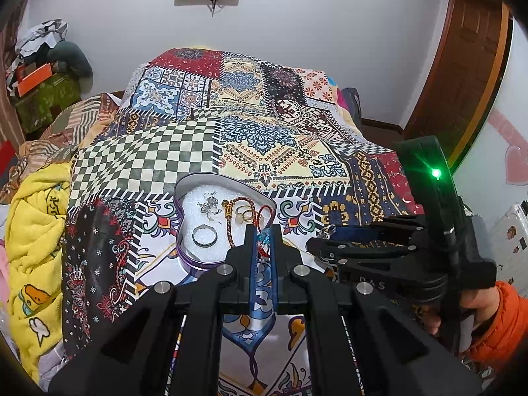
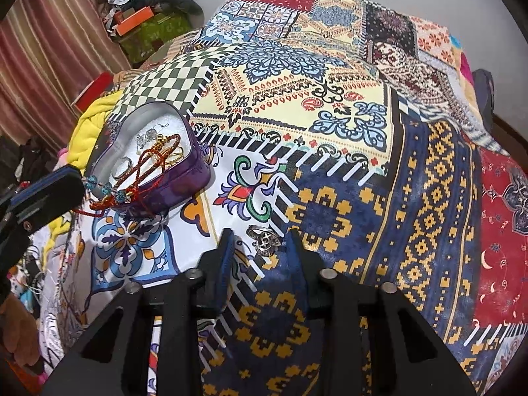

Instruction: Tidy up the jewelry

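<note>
A purple heart-shaped tin point(image 1: 180, 246) point(image 2: 184, 178) with white foam lies on the patchwork cloth point(image 1: 264, 151). It holds a silver band point(image 1: 204, 236), silver earrings point(image 1: 208, 206), a gold ring point(image 1: 244, 214) and a braided red bracelet point(image 2: 161, 155). My left gripper point(image 1: 263, 234) point(image 2: 49, 184) is shut on a red cord bracelet with blue beads point(image 1: 264, 238) point(image 2: 109, 193), which hangs over the tin's near edge. To the tin's right, my right gripper point(image 2: 260, 236) point(image 1: 325, 234) points down at the cloth. A chunky silver ring point(image 2: 264, 241) lies between its fingers, with a small gap on the left side.
The cloth point(image 2: 363, 132) covers a bed. A yellow blanket point(image 1: 36, 231) is bunched at the left edge. Boxes and clothes point(image 1: 46, 76) pile up in the far left corner. A hand in an orange sleeve point(image 1: 495, 316) grips the right tool. A wooden door point(image 1: 462, 66) stands at right.
</note>
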Demonstrator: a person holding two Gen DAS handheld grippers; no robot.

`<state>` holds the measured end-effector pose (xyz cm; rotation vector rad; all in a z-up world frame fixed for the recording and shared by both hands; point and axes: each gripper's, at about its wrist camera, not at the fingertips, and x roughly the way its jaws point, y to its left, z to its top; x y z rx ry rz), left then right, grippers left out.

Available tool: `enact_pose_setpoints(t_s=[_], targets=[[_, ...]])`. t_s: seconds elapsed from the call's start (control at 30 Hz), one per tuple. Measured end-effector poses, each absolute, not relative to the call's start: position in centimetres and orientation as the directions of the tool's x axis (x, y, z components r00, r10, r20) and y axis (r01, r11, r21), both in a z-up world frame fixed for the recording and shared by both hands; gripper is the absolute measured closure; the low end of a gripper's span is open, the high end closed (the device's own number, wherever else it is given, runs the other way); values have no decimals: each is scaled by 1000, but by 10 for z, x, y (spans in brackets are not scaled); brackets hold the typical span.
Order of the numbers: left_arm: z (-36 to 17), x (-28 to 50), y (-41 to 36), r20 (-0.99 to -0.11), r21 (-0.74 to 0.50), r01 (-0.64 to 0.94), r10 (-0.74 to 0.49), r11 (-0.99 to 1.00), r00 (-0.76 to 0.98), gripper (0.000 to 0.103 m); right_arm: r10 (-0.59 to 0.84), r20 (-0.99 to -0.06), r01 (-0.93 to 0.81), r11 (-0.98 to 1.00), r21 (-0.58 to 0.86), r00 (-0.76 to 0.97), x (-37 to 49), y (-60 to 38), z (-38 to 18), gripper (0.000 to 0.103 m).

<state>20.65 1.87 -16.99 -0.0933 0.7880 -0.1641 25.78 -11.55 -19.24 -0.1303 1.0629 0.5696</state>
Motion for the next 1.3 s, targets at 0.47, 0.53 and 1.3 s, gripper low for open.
enact_pose_setpoints(t_s=[0.47, 0.53, 1.3], targets=[[-148, 200, 20, -663, -142, 111, -178, 984, 727, 98, 387, -822, -501, 853, 147, 417, 245, -121, -166, 85], [-142, 199, 21, -654, -144, 108, -177, 984, 735, 98, 383, -811, -508, 852, 126, 442, 241, -120, -156, 85], [-91, 195, 64, -551, -135, 35, -104, 990, 828, 98, 515, -684, -601, 787, 140, 516, 229, -78, -90, 85]])
